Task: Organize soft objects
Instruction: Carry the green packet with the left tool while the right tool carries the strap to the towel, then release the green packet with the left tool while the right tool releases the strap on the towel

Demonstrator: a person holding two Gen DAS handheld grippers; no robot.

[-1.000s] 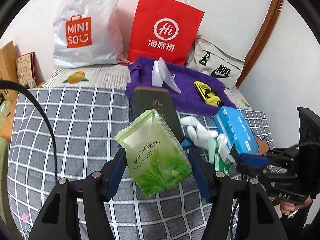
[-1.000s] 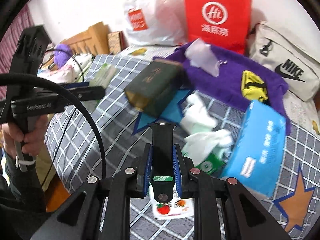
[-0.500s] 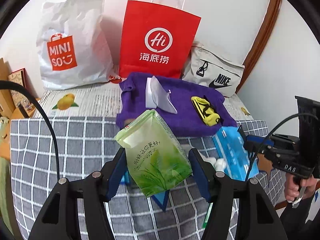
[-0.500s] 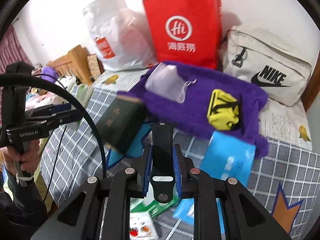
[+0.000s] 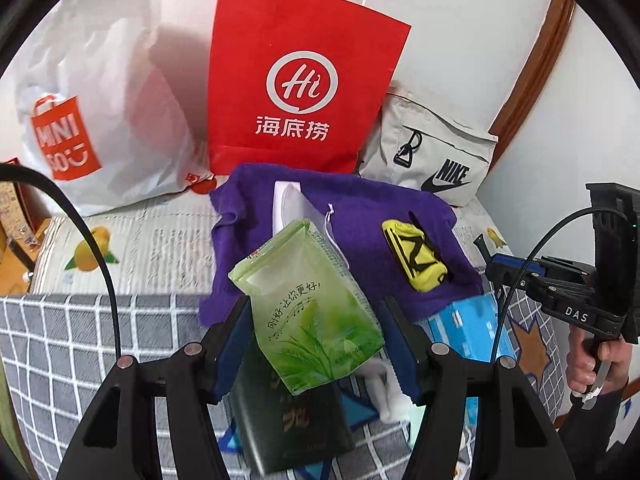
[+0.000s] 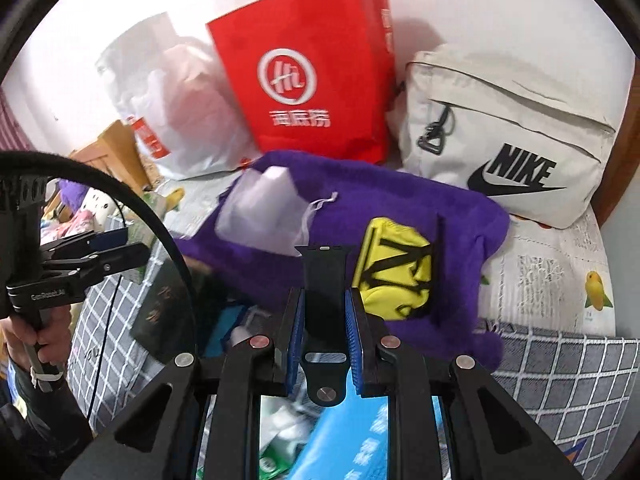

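Observation:
My left gripper [image 5: 316, 322] is shut on a green tissue pack [image 5: 310, 312] and holds it above the bed, in front of a purple towel [image 5: 360, 220]. My right gripper [image 6: 325, 312] is shut on a black watch strap [image 6: 325, 280] and holds it over the towel's near edge [image 6: 400, 208]. On the towel lie a yellow pouch [image 6: 396, 272] and a sheer white drawstring bag [image 6: 264, 208]. A blue tissue pack [image 5: 464, 324], a dark green box [image 5: 292, 424] and a white soft item [image 5: 384, 384] lie on the checked blanket below.
A red paper bag [image 5: 304, 80], a white MINISO bag [image 5: 92, 112] and a beige Nike bag [image 6: 508, 136] stand along the wall behind the towel. The grey checked blanket [image 5: 60, 344] covers the bed front. The left gripper shows at the left of the right wrist view [image 6: 96, 256].
Both grippers have moved forward and up toward the wall with their loads. The purple towel and the bags have come closer. The box and blue pack now lie beneath the grippers.

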